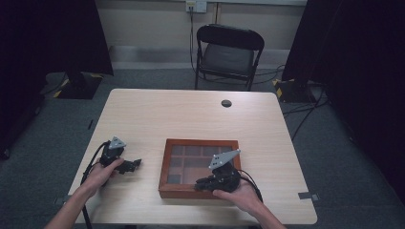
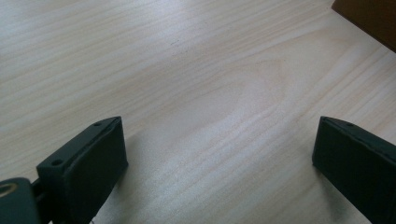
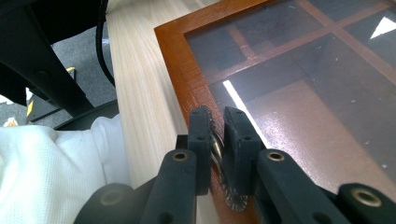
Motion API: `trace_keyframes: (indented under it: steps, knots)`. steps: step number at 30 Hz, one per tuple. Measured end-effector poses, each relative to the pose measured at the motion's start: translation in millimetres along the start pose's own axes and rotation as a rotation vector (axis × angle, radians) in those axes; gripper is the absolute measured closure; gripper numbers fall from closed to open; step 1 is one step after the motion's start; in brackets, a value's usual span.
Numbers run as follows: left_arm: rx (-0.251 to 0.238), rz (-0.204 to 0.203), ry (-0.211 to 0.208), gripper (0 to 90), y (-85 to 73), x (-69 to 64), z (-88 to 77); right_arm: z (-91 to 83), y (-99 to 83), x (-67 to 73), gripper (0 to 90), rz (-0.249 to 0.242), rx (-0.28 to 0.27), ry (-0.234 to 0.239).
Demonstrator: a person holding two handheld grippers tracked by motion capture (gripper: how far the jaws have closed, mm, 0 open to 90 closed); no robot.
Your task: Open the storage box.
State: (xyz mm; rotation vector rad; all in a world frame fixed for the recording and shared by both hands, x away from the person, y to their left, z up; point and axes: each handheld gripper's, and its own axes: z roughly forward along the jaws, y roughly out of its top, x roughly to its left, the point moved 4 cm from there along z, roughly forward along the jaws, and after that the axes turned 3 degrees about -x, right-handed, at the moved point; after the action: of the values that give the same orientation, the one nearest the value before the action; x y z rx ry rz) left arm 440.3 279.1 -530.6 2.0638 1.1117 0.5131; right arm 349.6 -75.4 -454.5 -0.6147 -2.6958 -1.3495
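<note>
Reddish-brown wood framed a shallow box (image 1: 199, 168) with a glass lid, its inside split into compartments, lying on a pale wooden table (image 1: 191, 114) near the edge where the person sat. The right gripper (image 1: 204, 183) rested at the box's near rim, held by the right hand (image 1: 241, 195). In the right gripper view (image 3: 217, 135) its jaws were pinched nearly together on a small metal clasp (image 3: 223, 175) at the edge of the box frame (image 3: 177, 60). The left gripper (image 1: 133, 163) lay on the table to the left of the box, apart from it, in the left hand (image 1: 102, 172). In the left gripper view (image 2: 219, 140) its jaws stood wide apart over bare tabletop (image 2: 187, 70), grasping nothing, with a corner of the box (image 2: 369, 18) beyond them. Behind the table, beyond the box, stood a black folding chair (image 1: 229, 52).
</note>
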Motion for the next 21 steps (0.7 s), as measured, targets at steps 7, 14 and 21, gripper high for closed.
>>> trace_keyframes:
  steps: [7,14,21]
  knots:
    - [0.000,0.000,0.002,2.3,0.0,0.0,0.1,-7.7,7.2,0.0,81.9,0.014,-0.027,0.013]
    - [0.000,-0.001,0.003,2.2,0.0,-0.1,0.0,-13.6,14.5,-0.8,81.9,0.031,-0.039,0.020]
    - [0.000,-0.001,0.004,2.2,0.0,-0.1,0.0,-17.2,20.0,-1.4,81.9,0.037,-0.043,0.024]
